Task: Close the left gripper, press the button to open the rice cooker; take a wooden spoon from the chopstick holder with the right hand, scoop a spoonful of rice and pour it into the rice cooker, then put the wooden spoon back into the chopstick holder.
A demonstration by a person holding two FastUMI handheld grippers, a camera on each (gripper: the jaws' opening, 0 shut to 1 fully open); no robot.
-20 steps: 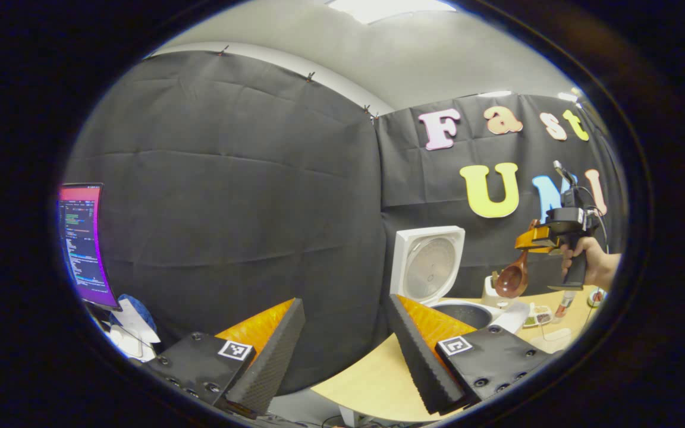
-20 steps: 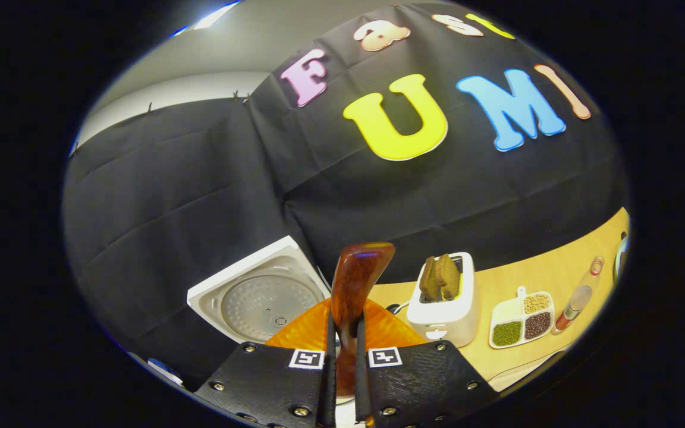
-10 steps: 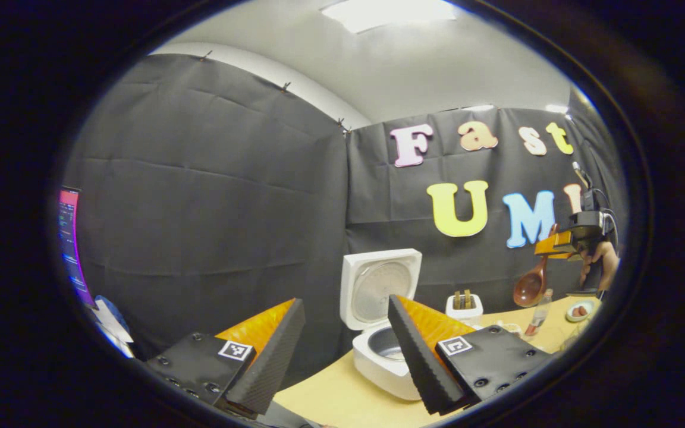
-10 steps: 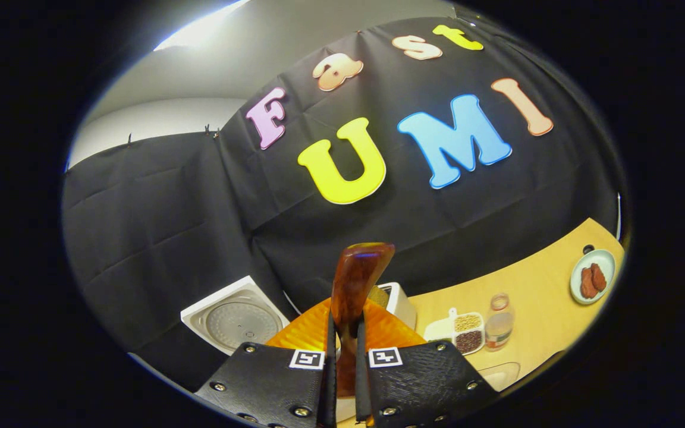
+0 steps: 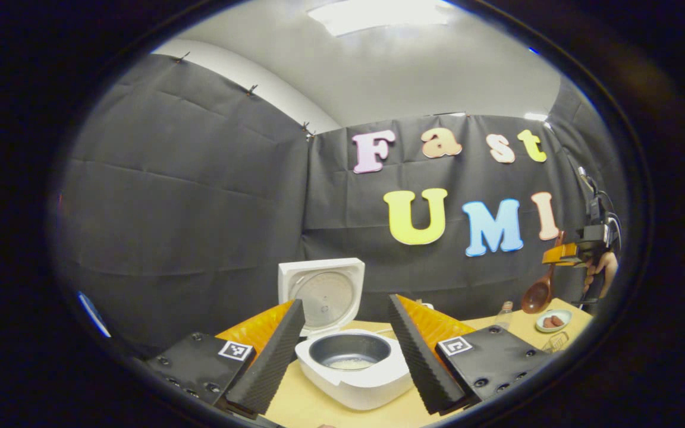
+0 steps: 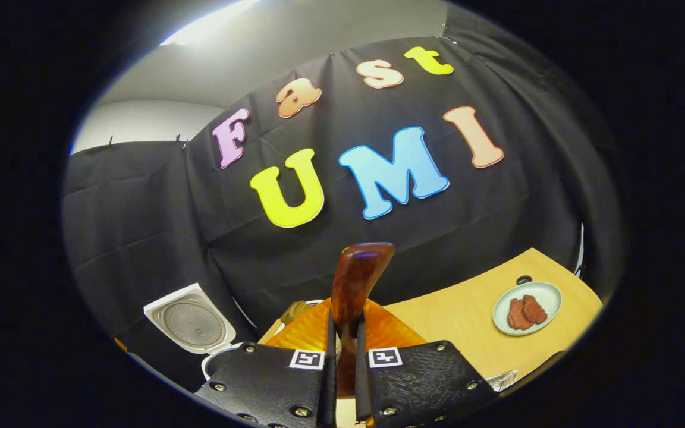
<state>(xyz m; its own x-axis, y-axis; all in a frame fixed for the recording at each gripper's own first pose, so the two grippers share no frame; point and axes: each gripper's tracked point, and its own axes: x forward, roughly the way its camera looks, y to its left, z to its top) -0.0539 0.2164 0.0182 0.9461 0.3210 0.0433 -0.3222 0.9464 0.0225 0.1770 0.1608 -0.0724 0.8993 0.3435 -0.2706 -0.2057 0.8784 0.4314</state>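
Note:
The white rice cooker [image 5: 354, 380] stands open on the wooden table, lid [image 5: 321, 291] upright, a little rice at the bottom of its dark pot. My left gripper [image 5: 345, 303] is open, its fingers framing the cooker from nearer the camera. Far right, a hand holds my right gripper [image 5: 559, 254] high above the table, with the wooden spoon [image 5: 537, 294] hanging bowl down. In the right gripper view, my right gripper [image 6: 344, 324] is shut on the wooden spoon handle [image 6: 357, 279], which points up. The cooker lid [image 6: 191, 324] sits low at the left.
A pale plate with dark red slices [image 6: 527, 308] lies on the table [image 6: 461, 309] to the right. That plate [image 5: 553, 321] and a small bottle [image 5: 503, 312] sit under the hanging spoon. Bread in a toaster [image 6: 295, 309] peeks out behind my right fingers.
The left gripper view has swung so the cooker went from the right side to between its fingers. My right gripper carried the spoon rightward, away from the cooker, toward the plate end.

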